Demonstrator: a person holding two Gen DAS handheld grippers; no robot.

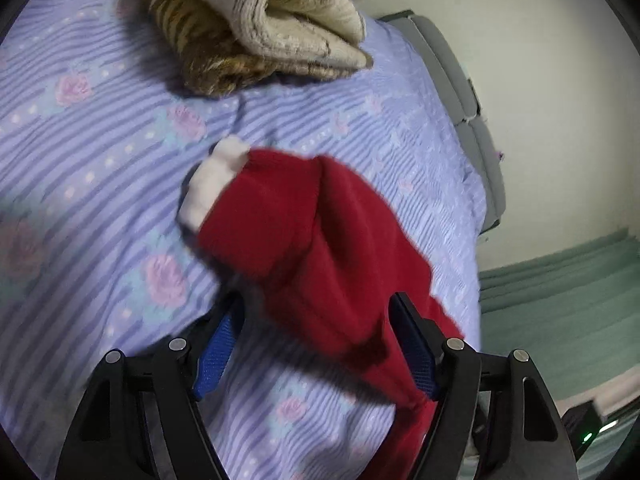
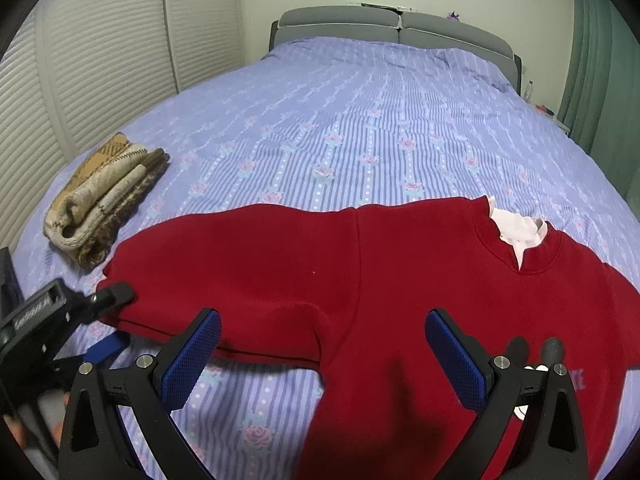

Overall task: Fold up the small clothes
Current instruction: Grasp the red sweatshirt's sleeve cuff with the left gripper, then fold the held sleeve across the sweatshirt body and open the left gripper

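A small red sweatshirt (image 2: 400, 280) with a white collar (image 2: 518, 232) lies spread on the purple floral bedsheet (image 2: 360, 120), one sleeve stretched to the left. My right gripper (image 2: 322, 360) is open above the armpit area, touching nothing. My left gripper (image 1: 316, 344) is open with its jaws wide. The red sleeve (image 1: 320, 240) with a white cuff (image 1: 212, 188) passes between its pads (image 1: 416, 352). In the right wrist view the left gripper (image 2: 108, 320) sits at the sleeve's end.
A folded tan and cream knit (image 2: 100, 196) lies on the bed's left side; it also shows in the left wrist view (image 1: 256, 20). A grey headboard (image 2: 392, 28) is at the far end. Louvred doors (image 2: 100, 60) stand left, a green curtain (image 2: 600, 80) right.
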